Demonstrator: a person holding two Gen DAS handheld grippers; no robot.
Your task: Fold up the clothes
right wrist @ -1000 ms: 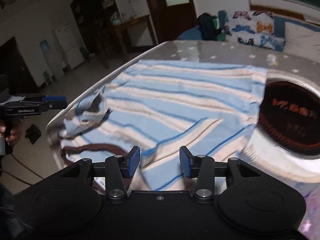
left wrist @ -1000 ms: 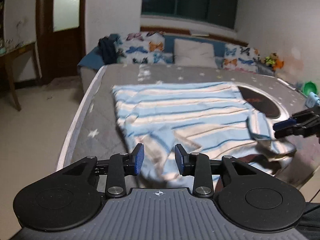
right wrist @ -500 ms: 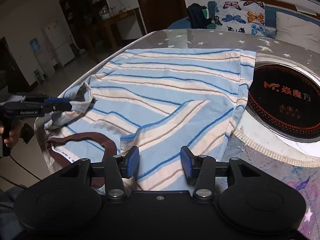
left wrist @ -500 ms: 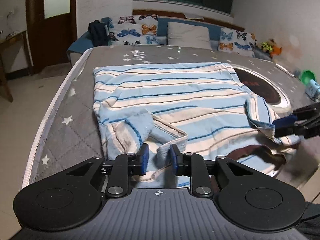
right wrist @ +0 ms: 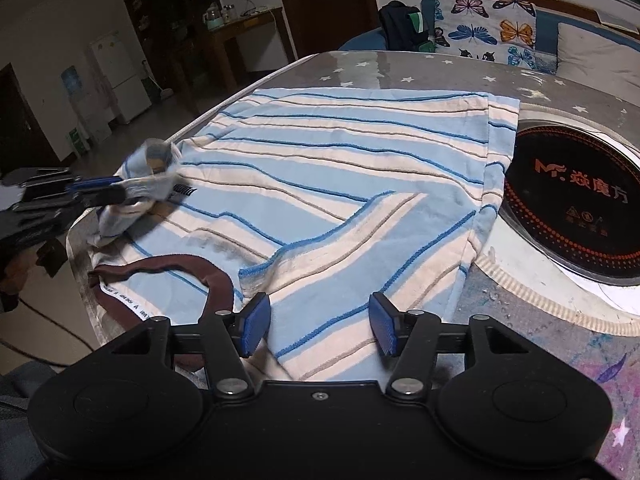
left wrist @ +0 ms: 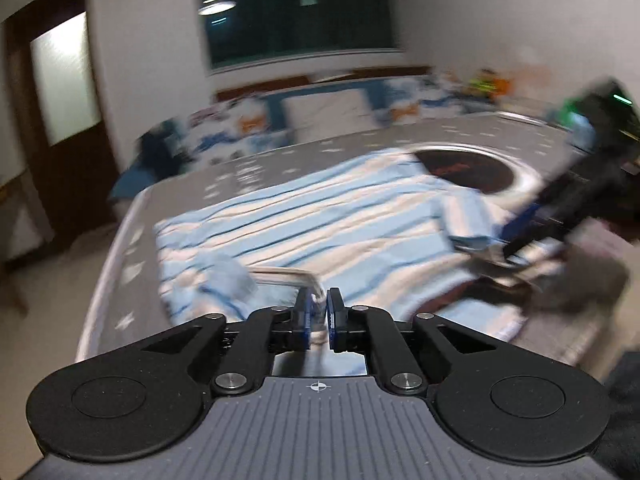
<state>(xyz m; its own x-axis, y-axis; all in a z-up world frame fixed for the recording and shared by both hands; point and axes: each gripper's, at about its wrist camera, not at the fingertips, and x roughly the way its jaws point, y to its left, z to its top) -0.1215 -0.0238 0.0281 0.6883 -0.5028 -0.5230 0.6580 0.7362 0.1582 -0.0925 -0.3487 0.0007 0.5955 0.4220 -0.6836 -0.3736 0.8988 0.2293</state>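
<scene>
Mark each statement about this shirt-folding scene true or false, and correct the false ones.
1. The left hand-held gripper is shut on a sleeve of the striped shirt. True.
2. The right hand-held gripper grips the brown collar. False: it is open, hovering over the shirt.
3. The shirt partly covers the round induction cooktop. True.
4. The shirt is plain red. False: it has light blue and cream stripes.
5. Butterfly-print cushions lie behind the table. True.

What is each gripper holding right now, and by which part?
The left gripper is shut on the striped shirt, pinching the cuff end of its sleeve. The right gripper is open above the shirt's other shoulder, holding nothing.
</scene>
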